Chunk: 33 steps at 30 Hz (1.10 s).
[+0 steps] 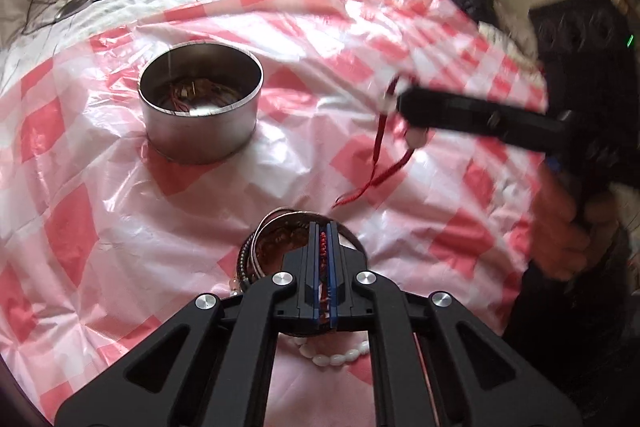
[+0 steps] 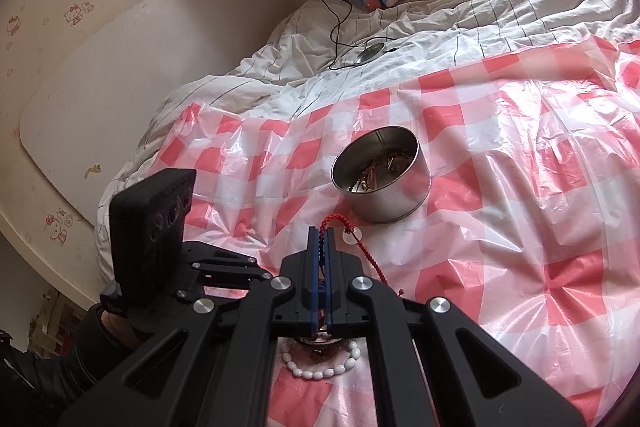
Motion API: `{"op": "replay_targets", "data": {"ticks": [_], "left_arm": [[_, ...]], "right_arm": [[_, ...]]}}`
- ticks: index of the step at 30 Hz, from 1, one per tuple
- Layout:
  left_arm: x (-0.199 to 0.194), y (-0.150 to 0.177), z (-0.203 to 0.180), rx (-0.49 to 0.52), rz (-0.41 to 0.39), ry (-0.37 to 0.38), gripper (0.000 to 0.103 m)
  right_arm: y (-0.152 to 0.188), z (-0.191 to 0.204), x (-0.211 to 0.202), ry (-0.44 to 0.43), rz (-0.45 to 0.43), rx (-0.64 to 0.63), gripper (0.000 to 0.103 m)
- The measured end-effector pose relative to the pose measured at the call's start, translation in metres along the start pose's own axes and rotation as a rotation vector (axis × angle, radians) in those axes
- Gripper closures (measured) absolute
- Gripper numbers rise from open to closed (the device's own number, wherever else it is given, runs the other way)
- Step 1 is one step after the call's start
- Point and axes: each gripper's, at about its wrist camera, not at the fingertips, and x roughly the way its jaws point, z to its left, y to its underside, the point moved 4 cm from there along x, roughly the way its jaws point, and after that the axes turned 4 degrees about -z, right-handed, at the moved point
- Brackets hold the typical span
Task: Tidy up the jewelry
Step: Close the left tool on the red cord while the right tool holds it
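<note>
My left gripper (image 1: 323, 225) is shut on a red braided cord (image 1: 323, 247) just above a shallow round dish (image 1: 280, 239) of jewelry with bangles (image 1: 253, 255) on its left rim. A white bead bracelet (image 1: 332, 357) lies nearer me, also under the right gripper (image 2: 320, 371). My right gripper (image 2: 322, 229) is shut on a red cord necklace (image 2: 362, 247) with a white disc; in the left wrist view it hangs from that gripper (image 1: 402, 103) over the sheet. A steel tin (image 1: 200, 107) holding several pieces stands further back (image 2: 380, 179).
A pink-and-white checked plastic sheet (image 2: 520, 187) covers the bed. Behind it lie a white quilt (image 2: 440, 23), a round charger with a black cable (image 2: 370, 53) and a wall on the left. A hand (image 1: 560, 227) grips the right gripper's handle.
</note>
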Motion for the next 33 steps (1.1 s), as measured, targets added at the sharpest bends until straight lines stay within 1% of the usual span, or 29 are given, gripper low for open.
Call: {"op": "replay_targets", "data": {"ticks": [4,6,7,8,9,10,11,13,14,15,22,26,29,33], "left_arm": [[-0.026,-0.013,0.004,-0.076,-0.115,0.12,0.1],[-0.035,-0.018,0.01,-0.119,-0.165,0.167,0.1],[-0.034,-0.019,0.013,-0.128,-0.156,0.131,0.1],[-0.025,-0.017,0.015,-0.093,-0.119,0.018,0.1],[-0.014,-0.014,0.019,-0.086,-0.079,-0.041,0.1],[-0.007,-0.013,0.021,-0.12,-0.063,-0.028,0.1],[-0.006,-0.014,0.021,-0.127,-0.069,-0.016,0.1],[-0.016,-0.021,0.015,-0.122,-0.12,0.032,0.1],[-0.022,-0.026,0.015,-0.141,-0.152,0.069,0.1],[-0.025,-0.027,0.018,-0.158,-0.172,0.085,0.1],[-0.037,-0.039,0.042,-0.296,-0.279,0.152,0.1],[-0.042,-0.045,0.052,-0.345,-0.325,0.153,0.1],[-0.043,-0.05,0.056,-0.361,-0.346,0.149,0.1],[-0.044,-0.058,0.058,-0.37,-0.375,0.137,0.1]], "right_arm": [[-0.001,0.0,-0.002,-0.002,-0.006,0.004,0.1],[-0.001,0.0,-0.001,0.0,-0.007,0.006,0.1],[-0.001,0.0,-0.001,0.001,-0.005,0.005,0.1],[-0.001,0.0,0.0,0.003,-0.003,0.004,0.1],[-0.001,0.0,0.0,0.003,-0.002,0.004,0.1],[-0.001,0.0,0.0,0.002,-0.002,0.005,0.1],[-0.001,0.0,-0.001,0.003,-0.005,0.006,0.1],[-0.003,-0.001,-0.002,0.003,-0.016,0.013,0.1],[-0.004,-0.002,-0.004,0.003,-0.025,0.018,0.1],[-0.005,-0.003,-0.005,0.001,-0.036,0.025,0.1],[-0.017,-0.008,-0.018,-0.011,-0.138,0.056,0.1],[-0.023,-0.01,-0.018,-0.003,-0.162,0.064,0.1],[-0.029,-0.009,-0.016,0.0,-0.184,0.056,0.1],[-0.038,-0.006,-0.015,-0.026,-0.225,0.047,0.1]]}}
